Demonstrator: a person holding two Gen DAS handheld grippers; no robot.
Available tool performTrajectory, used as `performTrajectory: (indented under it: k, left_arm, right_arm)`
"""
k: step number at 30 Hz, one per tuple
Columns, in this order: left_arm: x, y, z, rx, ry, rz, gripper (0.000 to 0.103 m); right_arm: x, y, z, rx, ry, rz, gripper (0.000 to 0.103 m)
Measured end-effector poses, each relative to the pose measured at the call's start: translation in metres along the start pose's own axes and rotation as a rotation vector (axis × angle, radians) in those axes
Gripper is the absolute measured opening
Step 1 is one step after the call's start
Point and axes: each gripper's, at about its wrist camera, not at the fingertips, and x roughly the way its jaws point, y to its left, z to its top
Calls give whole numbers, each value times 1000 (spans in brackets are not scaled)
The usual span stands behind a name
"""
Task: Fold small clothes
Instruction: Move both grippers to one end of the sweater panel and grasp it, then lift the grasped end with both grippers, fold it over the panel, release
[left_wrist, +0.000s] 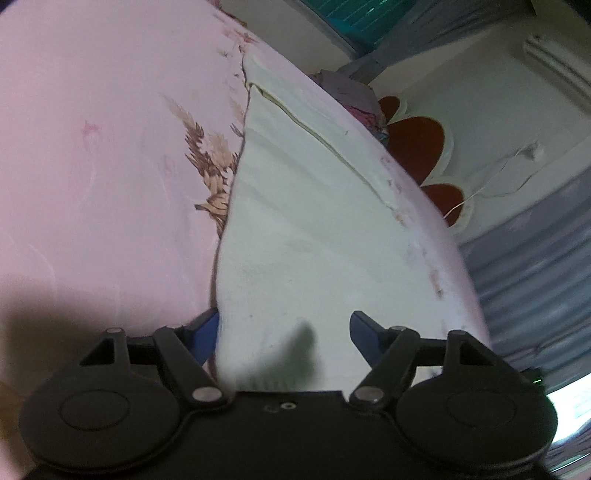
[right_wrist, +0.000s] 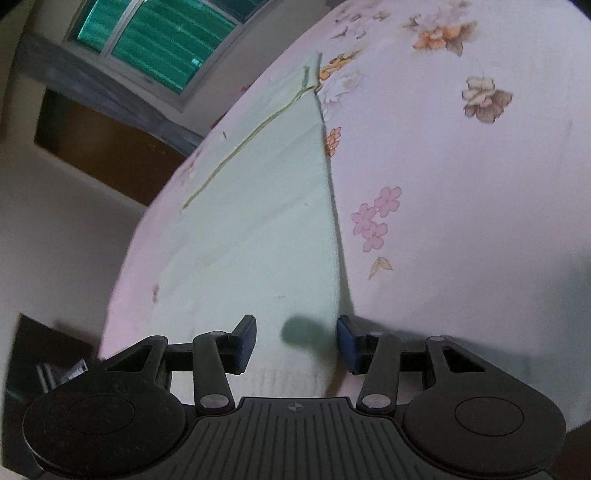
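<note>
A pale green small garment (left_wrist: 295, 221) lies flat on a pink floral bed sheet (left_wrist: 92, 147), with a yellowish seam line running along it. My left gripper (left_wrist: 284, 332) is open with its blue-padded fingers either side of the garment's near edge. In the right wrist view the same garment (right_wrist: 266, 206) stretches away over the sheet (right_wrist: 461, 184). My right gripper (right_wrist: 295, 343) is open, with the cloth's near end lying between the fingers. I cannot tell whether the pads touch the cloth.
The bed edge curves close past the garment in both views. Beyond it in the left wrist view are a pile of clothes (left_wrist: 354, 92), a red and cream floor mat (left_wrist: 421, 147) and a wall. A green window (right_wrist: 159, 37) and a brown opening (right_wrist: 110, 147) show in the right wrist view.
</note>
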Motion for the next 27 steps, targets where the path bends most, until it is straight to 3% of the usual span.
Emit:
performTrajectory:
  k: [2, 3, 5, 6, 7, 8, 11, 13, 14, 16, 17, 22, 27]
  left_arm:
    - [4, 9, 2, -69, 3, -67, 72]
    - [7, 11, 1, -89, 3, -88, 66]
    - [11, 10, -1, -74, 10, -56, 49]
    - [12, 7, -3, -38, 12, -14, 29]
    - [13, 2, -5, 0, 11, 29, 5]
    - [11, -1, -9, 22, -15, 68, 5]
    - [0, -6, -17, 23, -122, 1, 5]
    - [9, -1, -18, 8, -94, 71, 5]
    - [15, 3, -20, -4, -80, 85, 5]
    - [13, 4, -20, -41, -114, 59, 5]
    - [10, 2, -18, -51, -138, 40, 5]
    - [-7, -14, 7, -91, -253, -65, 5]
    - [-5, -41, 60, -51, -333, -169, 5]
  right_arm:
    - [6, -3, 6, 21, 2, 34, 48]
    - [8, -5, 8, 33, 2, 47, 47]
    - [11, -7, 13, 57, 7, 69, 30]
    - [12, -7, 13, 54, 12, 69, 26]
    - [12, -7, 10, 37, 17, 65, 9]
    - [12, -6, 8, 13, 30, 64, 2]
    - [7, 0, 3, -23, 27, 91, 2]
    - [-8, 1, 6, -11, -48, 144, 2]
    - [-7, 0, 7, -17, -52, 111, 2]
    - [7, -2, 11, -70, 18, -6, 2]
    - [12, -4, 12, -79, 37, -18, 2]
    - [-11, 19, 38, -98, -77, 108, 2]
    - [-15, 63, 88, -193, -162, 174, 2]
